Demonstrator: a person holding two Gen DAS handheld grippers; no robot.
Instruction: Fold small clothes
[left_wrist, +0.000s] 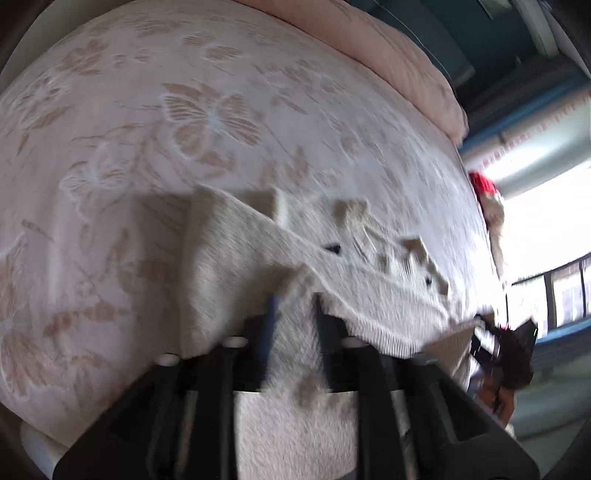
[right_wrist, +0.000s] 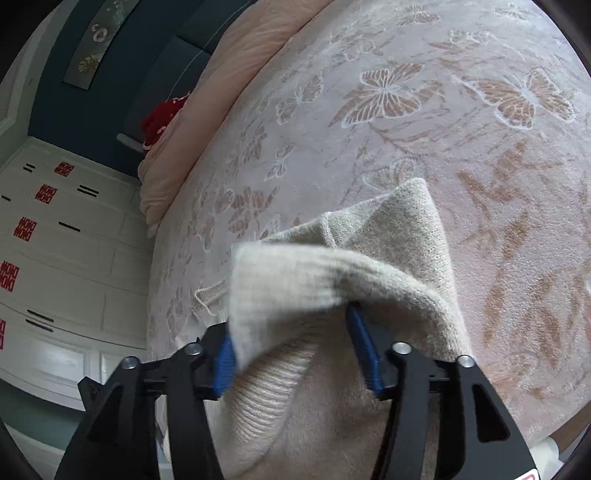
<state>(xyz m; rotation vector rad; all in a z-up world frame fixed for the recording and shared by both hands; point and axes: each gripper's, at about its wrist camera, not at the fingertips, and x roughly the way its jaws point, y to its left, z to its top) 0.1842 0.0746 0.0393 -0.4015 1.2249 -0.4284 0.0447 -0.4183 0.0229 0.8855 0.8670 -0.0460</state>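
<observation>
Butterfly-patterned bedspread (right_wrist: 424, 122) is filling both views, with the beige knit garment (right_wrist: 369, 266) lying bunched on it under the tools. Motion blur is smearing the left gripper (left_wrist: 293, 306), its fingers standing apart with knit between them. The right gripper (right_wrist: 291, 332) is spread too, a fold draping over and hiding its fingertips.

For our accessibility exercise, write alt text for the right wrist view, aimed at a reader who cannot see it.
A cream knit garment drapes over and between the open blue-padded fingers of the right gripper, above a bed. The pink bedspread has a butterfly pattern. A white wardrobe with red stickers stands at left.
</observation>
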